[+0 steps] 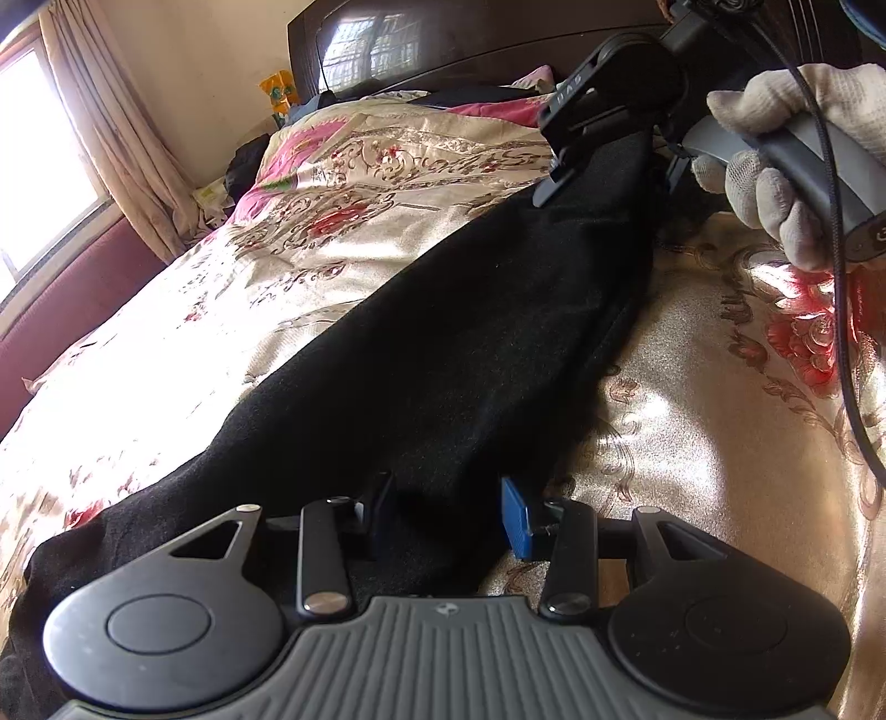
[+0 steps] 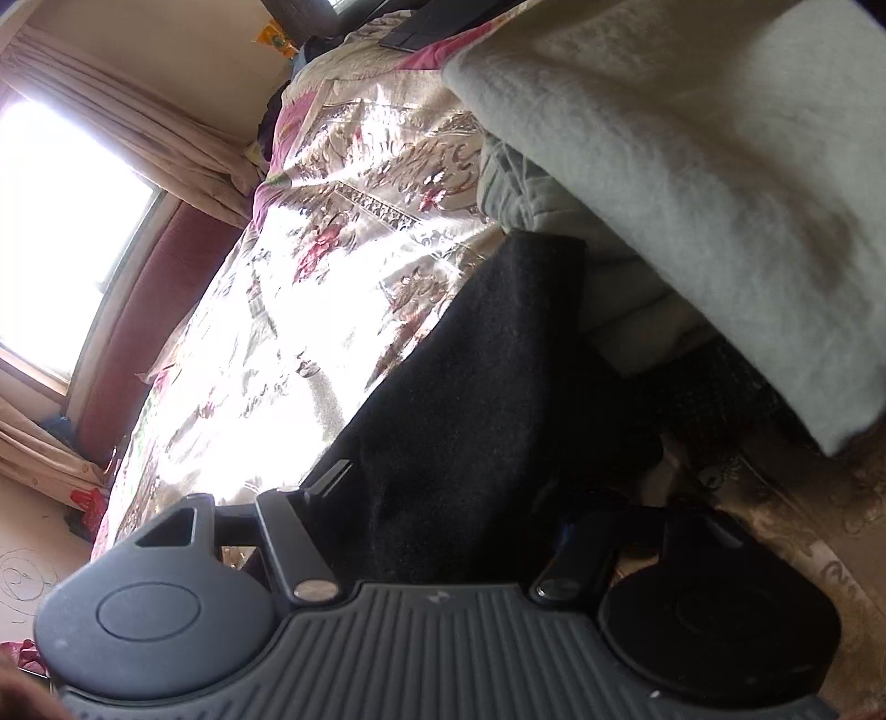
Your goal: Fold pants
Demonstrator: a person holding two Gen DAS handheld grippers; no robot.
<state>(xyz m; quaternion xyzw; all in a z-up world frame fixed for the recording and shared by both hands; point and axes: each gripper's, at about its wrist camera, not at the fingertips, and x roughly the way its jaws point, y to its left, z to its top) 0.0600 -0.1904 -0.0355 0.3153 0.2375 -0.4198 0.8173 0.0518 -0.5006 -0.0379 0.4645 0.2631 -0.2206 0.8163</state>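
- One bed, under a shiny flowered bedspread (image 1: 310,260), fills both views; its far end is cut off behind a dark headboard (image 1: 443,39) at 12 o'clock in the left wrist view.
- One pair of black pants (image 1: 443,343) lies on the bedspread in a long strip, running from 7 o'clock up to 1 o'clock in the left wrist view. Its near end disappears under the camera housing, so the full length cannot be made out.
- One grey-green cloth (image 2: 692,183) covers 1 to 3 o'clock in the right wrist view. It is blurred and cut off by the frame, and it hides the far part of the pants (image 2: 482,399).
- One curtain (image 1: 105,133) hangs at 10 o'clock by a washed-out window.
- Two grippers show. The left gripper (image 1: 451,515), at 6 o'clock, is clamped on a bunch of the pants.
- The right gripper (image 2: 448,498) has black cloth between its fingers; its right finger is lost in shadow, and whether the pads press cannot be told.
- One gloved hand (image 1: 797,155) at 2 o'clock holds the right gripper's handle.
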